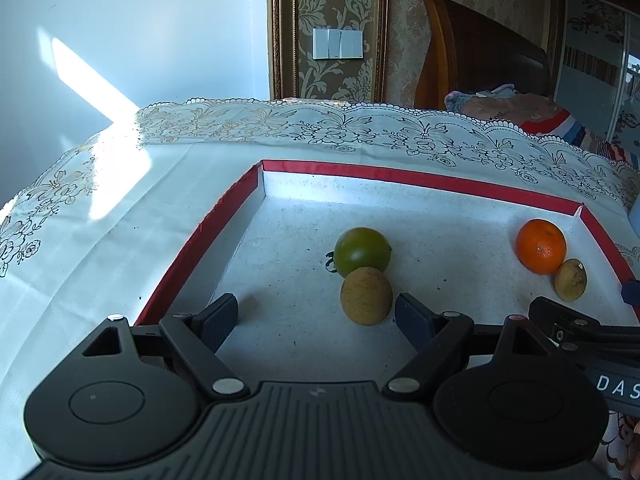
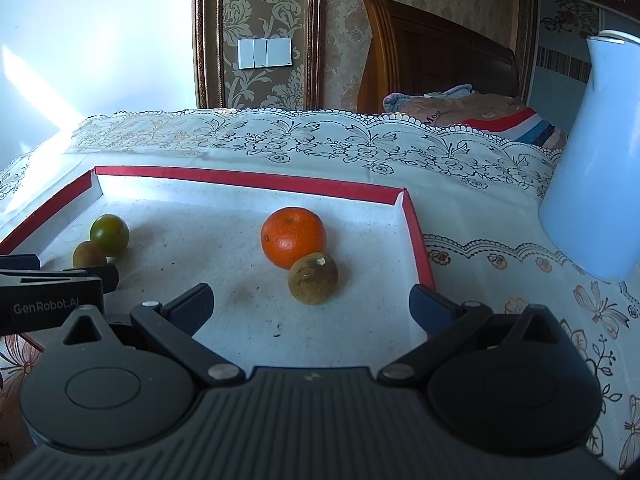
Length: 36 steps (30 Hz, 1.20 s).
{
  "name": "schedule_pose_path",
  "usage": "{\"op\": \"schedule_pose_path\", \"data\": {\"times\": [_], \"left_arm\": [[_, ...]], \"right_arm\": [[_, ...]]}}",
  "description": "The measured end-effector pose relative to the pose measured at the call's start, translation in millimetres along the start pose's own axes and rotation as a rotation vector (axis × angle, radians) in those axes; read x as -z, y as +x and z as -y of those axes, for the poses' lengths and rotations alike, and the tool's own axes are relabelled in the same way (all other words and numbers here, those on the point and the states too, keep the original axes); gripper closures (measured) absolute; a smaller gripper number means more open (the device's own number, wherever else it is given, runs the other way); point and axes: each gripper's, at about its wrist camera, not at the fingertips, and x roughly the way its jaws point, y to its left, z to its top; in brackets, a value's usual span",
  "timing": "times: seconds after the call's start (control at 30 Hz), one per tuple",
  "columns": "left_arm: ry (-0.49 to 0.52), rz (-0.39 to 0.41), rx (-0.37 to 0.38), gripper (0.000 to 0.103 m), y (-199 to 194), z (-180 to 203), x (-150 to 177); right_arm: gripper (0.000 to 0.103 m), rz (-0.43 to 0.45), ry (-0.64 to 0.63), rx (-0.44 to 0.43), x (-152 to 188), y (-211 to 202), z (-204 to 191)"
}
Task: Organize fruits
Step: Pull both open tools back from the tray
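Note:
A shallow red-rimmed tray with a white floor holds the fruits. A green round fruit touches a tan longan in front of it. An orange touches a second brown longan near the tray's right wall. My left gripper is open and empty, with the tan longan just ahead between its fingers. My right gripper is open and empty, just behind the brown longan.
The tray lies on a table with a white lace cloth. A pale blue jug stands right of the tray. A wall, a light switch and a bed lie beyond the table.

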Motion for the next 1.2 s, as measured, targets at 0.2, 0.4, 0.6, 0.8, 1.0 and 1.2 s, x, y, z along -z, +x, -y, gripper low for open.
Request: {"op": "schedule_pose_path", "data": {"times": [0.2,0.4,0.6,0.8,1.0,1.2], "left_arm": [[-0.02,0.008,0.0,0.017,-4.8,-4.5,0.3],[0.008,0.036,-0.024,0.017,-10.0,-0.6,1.7],[0.061,0.078,-0.039,0.017,-19.7,5.1,5.3],[0.068,0.115,-0.001,0.017,-38.2,1.6,12.2],[0.046,0.108,0.0,0.017,-42.0,-5.3,14.5],[0.011,0.114,0.024,0.017,-54.5,-17.6,22.2]], "right_arm": [[0.0,0.003,0.0,-0.005,1.9,-4.0,0.0],[0.0,0.008,0.002,-0.008,2.7,-6.3,0.6],[0.0,0.012,0.004,-0.016,4.1,-10.2,1.5],[0.0,0.023,0.002,-0.023,9.3,-20.2,0.9],[0.0,0.029,0.015,-0.041,13.0,-29.8,3.2],[0.0,0.041,0.03,-0.065,17.6,-41.8,5.1]]}}
